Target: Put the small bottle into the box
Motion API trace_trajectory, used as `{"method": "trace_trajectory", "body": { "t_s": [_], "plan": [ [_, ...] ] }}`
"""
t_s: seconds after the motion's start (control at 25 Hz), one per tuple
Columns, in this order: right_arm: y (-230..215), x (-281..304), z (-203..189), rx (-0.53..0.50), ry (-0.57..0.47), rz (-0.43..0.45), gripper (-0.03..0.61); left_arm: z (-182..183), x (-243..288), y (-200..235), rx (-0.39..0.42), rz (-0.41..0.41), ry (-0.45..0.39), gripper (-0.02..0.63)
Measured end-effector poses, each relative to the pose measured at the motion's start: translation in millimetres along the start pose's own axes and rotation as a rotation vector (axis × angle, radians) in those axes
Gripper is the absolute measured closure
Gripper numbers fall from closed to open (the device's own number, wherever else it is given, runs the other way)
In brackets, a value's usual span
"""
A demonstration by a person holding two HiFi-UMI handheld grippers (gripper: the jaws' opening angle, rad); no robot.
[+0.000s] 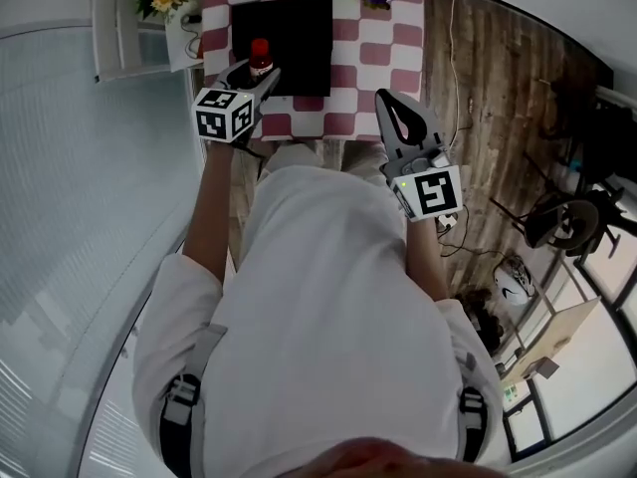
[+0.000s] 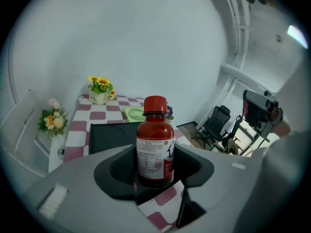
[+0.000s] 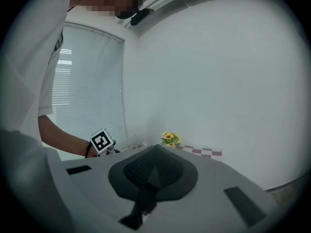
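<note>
Left gripper view: left gripper pinches small bottle between its fingers, label unreadable; right gripper fingers pressed together.

Head camera looks steeply down onto the checkered surface. The left gripper camera faces it from near. The right gripper camera tilts toward the wall. Both show the yellow flowers.

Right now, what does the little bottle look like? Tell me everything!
The small bottle is dark reddish-brown, plastic or glass by its look, with a red cap and a white printed label. It stands upright, cap on, clamped between the jaws of the left hand-held gripper, with the black box just behind it.
</note>
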State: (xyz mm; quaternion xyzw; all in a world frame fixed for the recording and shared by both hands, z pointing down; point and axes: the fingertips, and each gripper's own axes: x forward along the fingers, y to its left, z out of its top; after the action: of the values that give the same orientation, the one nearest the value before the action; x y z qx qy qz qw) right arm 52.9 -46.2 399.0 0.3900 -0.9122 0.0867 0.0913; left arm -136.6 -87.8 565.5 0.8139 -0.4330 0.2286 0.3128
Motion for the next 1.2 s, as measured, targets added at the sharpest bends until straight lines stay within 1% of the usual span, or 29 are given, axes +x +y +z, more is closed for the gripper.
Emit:
{"method": "trace_trajectory", "body": {
  "t_s": [0.08, 0.16, 0.36, 0.52, 0.8, 0.96, 1.2],
  "plan": [
    [-11.5, -12.1, -4.4, 0.015, 0.001, -0.013, 0.577, -8.3, 16.6, -2.7, -0.064, -0.010, 0.017, 0.396],
    [-23.7, -23.6, -9.9, 0.027, 0.010, -0.027, 0.577, -16.9, 34.7, -7.1, -0.102, -0.015, 0.043, 0.396],
    [-49.3, -45.9, -17.8, 0.047, 0.019, -0.068, 0.577, -47.6, 75.5, -15.8, -0.136, -0.018, 0.165, 0.396],
    [-62.2, -58.8, -23.1, 0.061, 0.020, -0.095, 0.577, -64.4, 90.5, -20.5, -0.171, -0.009, 0.218, 0.396],
    [-68.1, -69.9, -32.6, 0.087, 0.026, -0.115, 0.577, -87.3, 111.2, -20.3, -0.169, 0.000, 0.304, 0.396],
    [-67.2, -72.9, -34.2, 0.095, 0.027, -0.119, 0.577, -101.0, 119.3, -18.9, -0.151, 0.033, 0.383, 0.396],
    [-67.9, -77.5, -37.9, 0.100, 0.037, -0.125, 0.577, -118.4, 128.4, -19.7, -0.186, 0.058, 0.445, 0.396]
  ]
}}
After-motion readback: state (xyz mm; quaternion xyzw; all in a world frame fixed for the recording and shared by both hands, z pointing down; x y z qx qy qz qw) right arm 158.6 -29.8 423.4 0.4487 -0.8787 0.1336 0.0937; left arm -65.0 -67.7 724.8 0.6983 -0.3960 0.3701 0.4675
